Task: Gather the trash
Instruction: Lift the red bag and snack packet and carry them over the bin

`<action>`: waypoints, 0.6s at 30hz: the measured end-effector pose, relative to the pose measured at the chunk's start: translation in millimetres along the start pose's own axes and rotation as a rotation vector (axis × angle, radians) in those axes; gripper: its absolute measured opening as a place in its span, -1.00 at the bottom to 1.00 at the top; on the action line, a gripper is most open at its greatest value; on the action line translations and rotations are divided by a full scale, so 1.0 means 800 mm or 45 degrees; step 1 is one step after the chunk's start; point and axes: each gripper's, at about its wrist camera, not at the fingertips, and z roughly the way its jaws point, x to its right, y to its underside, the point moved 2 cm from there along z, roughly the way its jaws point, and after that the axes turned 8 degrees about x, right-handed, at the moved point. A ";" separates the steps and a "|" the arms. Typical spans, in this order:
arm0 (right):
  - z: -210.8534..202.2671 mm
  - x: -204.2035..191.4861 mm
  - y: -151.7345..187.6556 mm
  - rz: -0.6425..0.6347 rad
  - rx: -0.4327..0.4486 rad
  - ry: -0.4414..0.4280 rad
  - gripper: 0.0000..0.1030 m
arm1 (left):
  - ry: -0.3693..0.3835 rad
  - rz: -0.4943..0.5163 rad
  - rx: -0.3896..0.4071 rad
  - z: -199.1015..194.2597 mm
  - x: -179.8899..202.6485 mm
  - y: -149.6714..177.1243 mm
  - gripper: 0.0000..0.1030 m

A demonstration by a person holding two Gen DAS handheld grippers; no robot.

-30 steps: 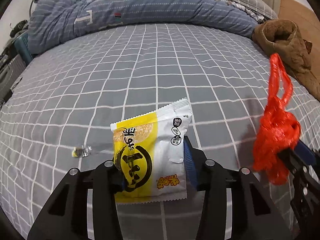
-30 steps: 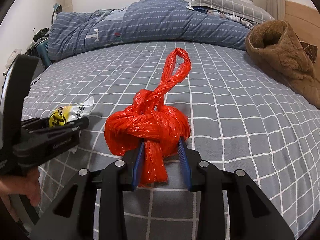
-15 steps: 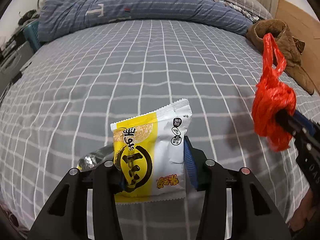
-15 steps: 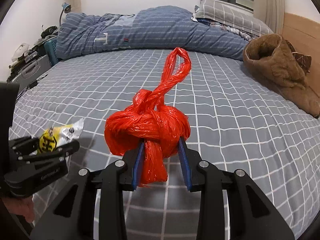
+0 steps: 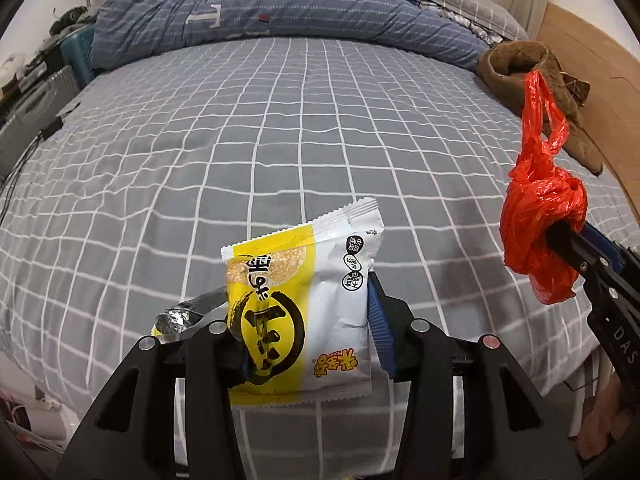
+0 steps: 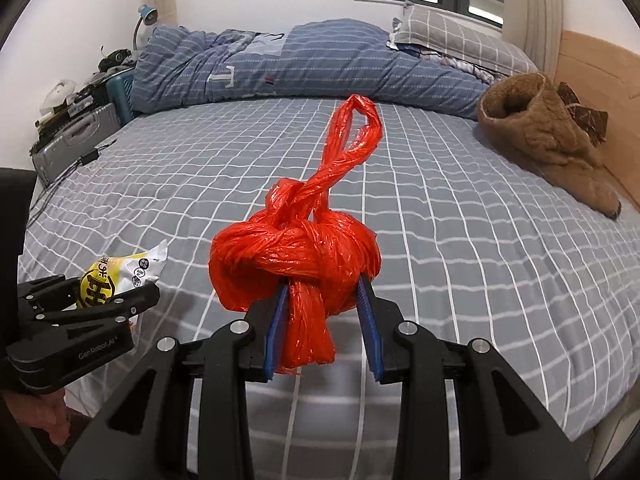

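Observation:
My left gripper (image 5: 306, 320) is shut on a yellow and white snack packet (image 5: 304, 300) and holds it upright above the near edge of the bed. A crumpled silver wrapper (image 5: 180, 314) shows just left of the packet, by the left finger. My right gripper (image 6: 324, 312) is shut on a knotted red plastic bag (image 6: 296, 252) whose twisted loop stands up. The red bag (image 5: 540, 216) also shows at the right of the left wrist view. The left gripper with the packet (image 6: 120, 276) shows at the left of the right wrist view.
A grey checked bedsheet (image 5: 280, 128) covers the bed. A blue quilt (image 6: 304, 64) and pillows lie at its far end. A brown fleece garment (image 6: 540, 136) lies at the right by the wooden headboard. A suitcase and clutter (image 6: 72, 136) stand left of the bed.
Both grippers have pulled back from the bed and risen, each still holding its item. More of the room and the bed's near edge shows now.

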 end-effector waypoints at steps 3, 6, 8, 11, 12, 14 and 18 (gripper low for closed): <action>-0.020 -0.006 0.007 0.006 -0.008 0.005 -0.38 | 0.006 0.003 0.007 -0.020 0.001 0.006 -0.13; -0.038 -0.012 0.013 0.009 -0.019 0.004 -0.38 | 0.010 0.013 0.018 -0.041 0.001 0.013 -0.13; -0.048 -0.016 0.016 0.008 -0.023 0.006 -0.38 | 0.008 0.017 0.023 -0.053 0.002 0.018 -0.13; -0.064 -0.023 0.020 0.008 -0.025 0.003 -0.38 | 0.005 0.020 0.029 -0.068 0.001 0.027 -0.13; -0.071 -0.026 0.022 0.005 -0.026 0.002 -0.38 | 0.006 0.019 0.029 -0.071 0.000 0.027 -0.13; -0.082 -0.032 0.024 0.002 -0.027 -0.003 -0.38 | 0.004 0.027 0.030 -0.079 0.000 0.032 -0.13; -0.100 -0.040 0.030 -0.013 -0.027 -0.002 -0.38 | 0.000 0.033 0.037 -0.095 -0.001 0.042 -0.13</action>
